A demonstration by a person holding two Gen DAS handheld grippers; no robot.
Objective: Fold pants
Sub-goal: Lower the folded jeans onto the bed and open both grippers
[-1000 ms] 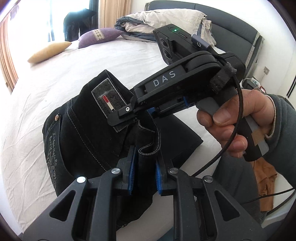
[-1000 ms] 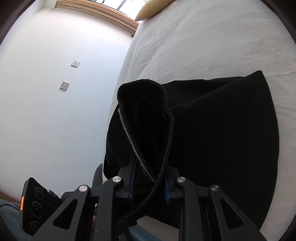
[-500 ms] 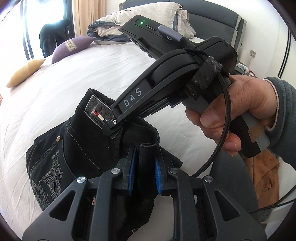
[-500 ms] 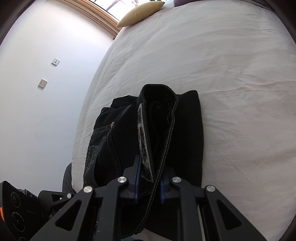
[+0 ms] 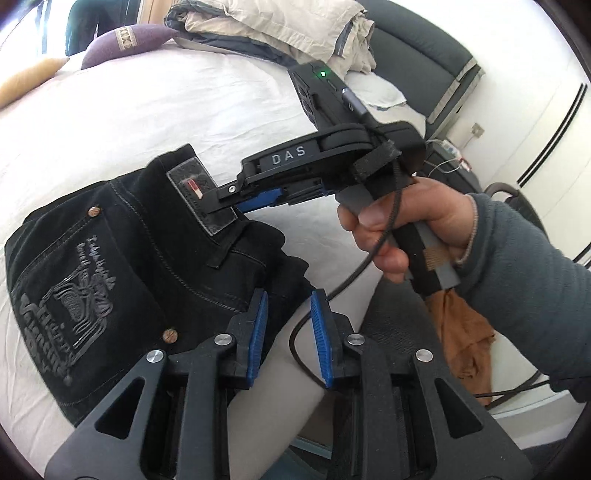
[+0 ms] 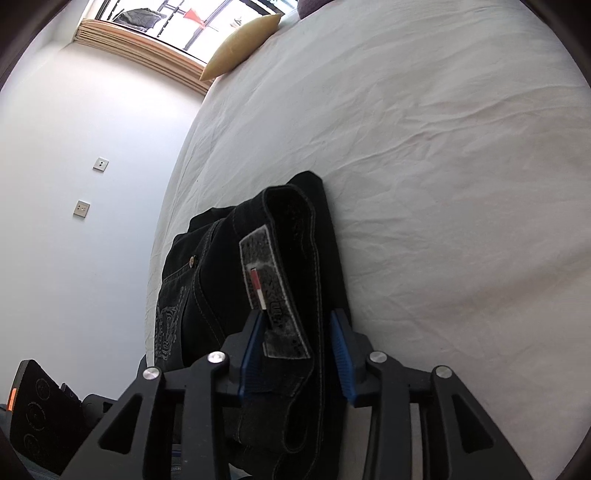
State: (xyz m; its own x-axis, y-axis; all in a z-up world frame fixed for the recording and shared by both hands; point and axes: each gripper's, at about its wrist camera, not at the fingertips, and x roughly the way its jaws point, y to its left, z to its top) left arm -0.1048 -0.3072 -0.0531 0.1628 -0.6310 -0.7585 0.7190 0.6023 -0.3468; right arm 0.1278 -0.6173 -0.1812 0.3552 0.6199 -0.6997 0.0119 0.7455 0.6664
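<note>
Black pants [image 5: 129, 258] lie folded in a bundle at the near edge of the white bed [image 5: 155, 107], back pocket and waistband patch facing up. My left gripper [image 5: 288, 332] is at the bundle's near right corner, its jaws opening with only a cable and the bed's side showing between them. In the left wrist view, a hand holds my right gripper [image 5: 225, 199] with its tips over the waistband patch. In the right wrist view the right gripper [image 6: 297, 350] has opening jaws. The waistband of the pants [image 6: 288, 210] lies loose between the pads.
A yellow pillow [image 5: 29, 77], a purple pillow [image 5: 125, 40] and a heap of bedding [image 5: 277, 26] sit at the far end by the dark headboard [image 5: 424, 48]. Brown cloth [image 5: 458, 332] lies on the floor to the right. A white wall with sockets [image 6: 99, 164] runs along the bed.
Both grippers were shut on the raised waistband; now both stand open. The pants have come down flat on the bed, and the left gripper no longer has cloth between its pads.
</note>
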